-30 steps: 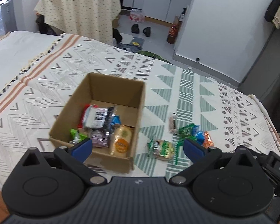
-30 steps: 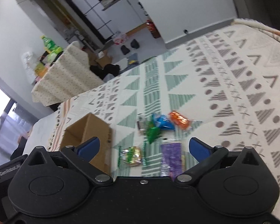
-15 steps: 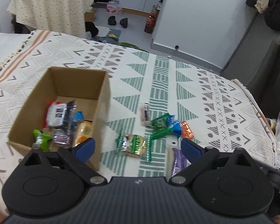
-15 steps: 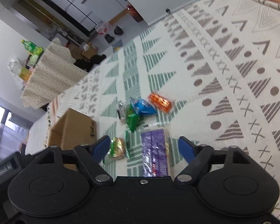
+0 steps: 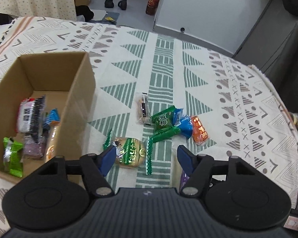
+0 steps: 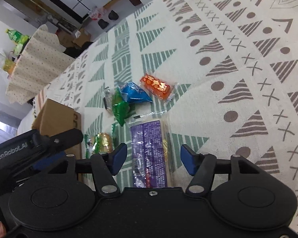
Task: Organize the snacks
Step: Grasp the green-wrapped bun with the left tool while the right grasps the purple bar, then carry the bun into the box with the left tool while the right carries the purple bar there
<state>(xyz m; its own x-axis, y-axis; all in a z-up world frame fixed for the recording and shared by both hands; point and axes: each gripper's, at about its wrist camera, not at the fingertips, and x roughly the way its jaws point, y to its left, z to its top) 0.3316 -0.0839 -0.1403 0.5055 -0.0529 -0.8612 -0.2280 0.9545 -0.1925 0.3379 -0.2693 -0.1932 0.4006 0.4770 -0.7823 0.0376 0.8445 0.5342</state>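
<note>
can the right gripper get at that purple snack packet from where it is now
Probably yes. The right gripper has its jaws open, and the purple packet lies flat on the patterned cloth straight ahead between them, with nothing on top of it.

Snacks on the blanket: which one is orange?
The orange packet at the right end of the pile, beside the blue wrapper. The others are green, purple or clear.

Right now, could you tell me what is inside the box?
The box holds several snacks: a red-and-white pack, a green packet and others overlapping. Its near wall hides their lower edges.
</note>
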